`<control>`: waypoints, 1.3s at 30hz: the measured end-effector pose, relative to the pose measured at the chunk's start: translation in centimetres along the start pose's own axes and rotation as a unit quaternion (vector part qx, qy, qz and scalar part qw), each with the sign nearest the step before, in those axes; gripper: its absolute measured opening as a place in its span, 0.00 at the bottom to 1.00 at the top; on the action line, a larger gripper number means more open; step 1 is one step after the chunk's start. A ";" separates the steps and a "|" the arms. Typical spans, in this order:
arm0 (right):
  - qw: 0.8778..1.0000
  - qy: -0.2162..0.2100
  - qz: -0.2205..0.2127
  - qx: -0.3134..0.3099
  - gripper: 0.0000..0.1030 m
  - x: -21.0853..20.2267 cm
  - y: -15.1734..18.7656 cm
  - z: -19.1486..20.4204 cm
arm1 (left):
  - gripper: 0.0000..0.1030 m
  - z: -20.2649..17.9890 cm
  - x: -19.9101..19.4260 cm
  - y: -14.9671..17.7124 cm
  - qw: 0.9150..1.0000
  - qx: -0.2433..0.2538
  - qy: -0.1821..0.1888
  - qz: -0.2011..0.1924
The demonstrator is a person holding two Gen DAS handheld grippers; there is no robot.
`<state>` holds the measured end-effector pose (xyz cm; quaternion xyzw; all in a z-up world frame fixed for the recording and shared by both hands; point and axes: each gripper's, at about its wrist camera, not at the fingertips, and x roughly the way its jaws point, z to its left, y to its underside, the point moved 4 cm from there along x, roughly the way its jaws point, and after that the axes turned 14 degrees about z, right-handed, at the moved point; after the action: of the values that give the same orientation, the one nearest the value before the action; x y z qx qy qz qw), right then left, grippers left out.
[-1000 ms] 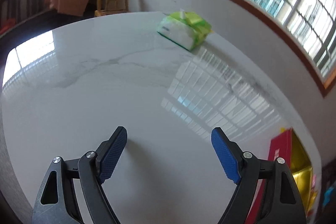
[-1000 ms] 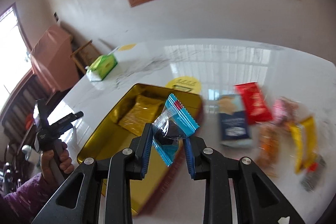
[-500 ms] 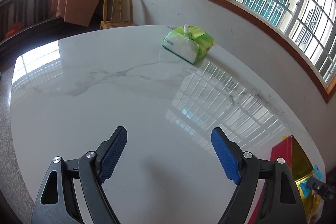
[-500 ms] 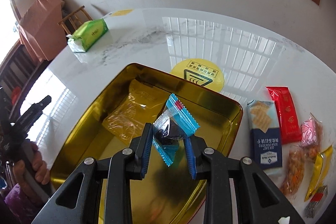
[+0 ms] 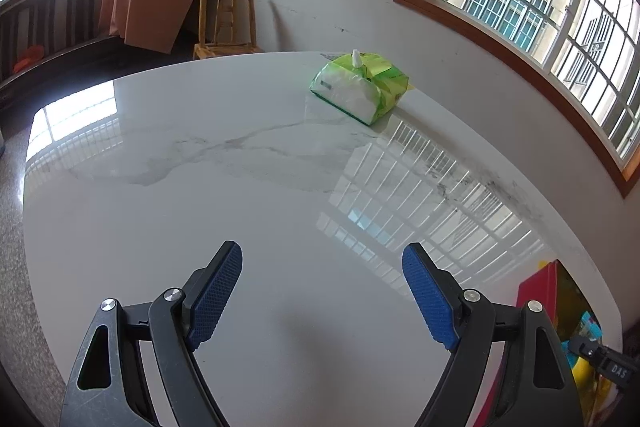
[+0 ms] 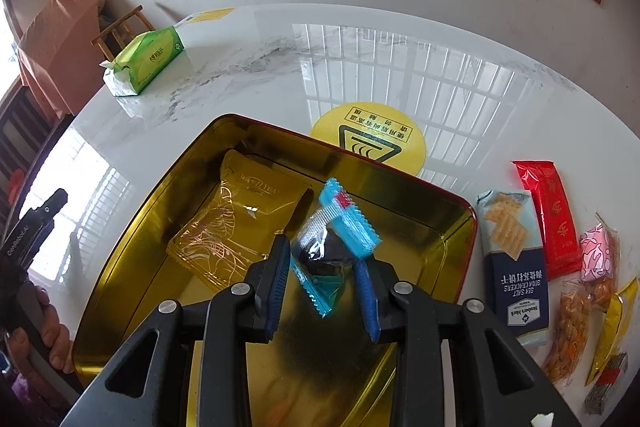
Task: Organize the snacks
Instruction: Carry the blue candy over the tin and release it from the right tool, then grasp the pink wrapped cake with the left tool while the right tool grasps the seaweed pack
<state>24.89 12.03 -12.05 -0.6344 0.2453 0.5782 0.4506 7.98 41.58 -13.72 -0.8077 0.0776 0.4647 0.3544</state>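
Observation:
My right gripper (image 6: 324, 267) holds a blue snack packet (image 6: 336, 239) low over the gold tin (image 6: 132, 255); its jaws have spread and the packet sits loosely between them. A gold foil packet (image 6: 236, 223) lies inside the tin. Loose snacks lie to the tin's right: a soda cracker pack (image 6: 514, 267), a red packet (image 6: 550, 215), a pink packet (image 6: 598, 253) and a yellow packet (image 6: 612, 327). My left gripper (image 5: 322, 291) is open and empty above bare marble, and the tin (image 5: 536, 287) shows at its right edge.
A green tissue pack (image 5: 360, 87) lies at the far side of the white marble table (image 5: 200, 187). A yellow round warning sticker (image 6: 372, 135) is just beyond the tin. A wooden chair (image 5: 226, 23) stands behind the table.
My right gripper has moved down over the tin with the blue packet, and its jaws have opened wider. The left gripper has tilted up slightly and stays open.

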 end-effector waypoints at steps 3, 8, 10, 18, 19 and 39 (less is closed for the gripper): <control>1.000 0.003 -0.009 0.004 0.32 -0.3 0.0 0.1 | 0.80 0.0 0.1 -0.1 1.000 -0.001 -0.003 -0.001; 0.998 -0.012 -0.055 0.025 0.36 -2.6 0.6 -0.7 | 0.80 -0.2 0.0 0.0 1.000 0.003 -0.006 -0.004; 0.995 -0.020 -0.086 0.036 0.36 -4.2 1.5 -1.3 | 0.80 -0.2 0.1 0.0 1.000 0.003 -0.006 -0.003; 0.970 0.066 -0.186 0.142 0.55 -11.5 12.6 -11.9 | 0.80 -0.1 0.2 -0.1 1.000 -0.001 -0.007 0.003; 0.967 0.078 -0.184 0.156 0.55 -11.8 13.7 -13.4 | 0.80 -0.1 0.3 -0.1 1.000 -0.001 -0.008 0.004; 0.906 0.212 -0.112 0.348 0.55 -11.4 30.0 -36.2 | 0.80 -21.7 -12.0 10.4 0.925 0.306 0.155 0.163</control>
<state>16.06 -35.50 -12.53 -0.5679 0.4480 0.2534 0.6423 11.64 17.49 -2.35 -0.6983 0.4002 0.3386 0.4874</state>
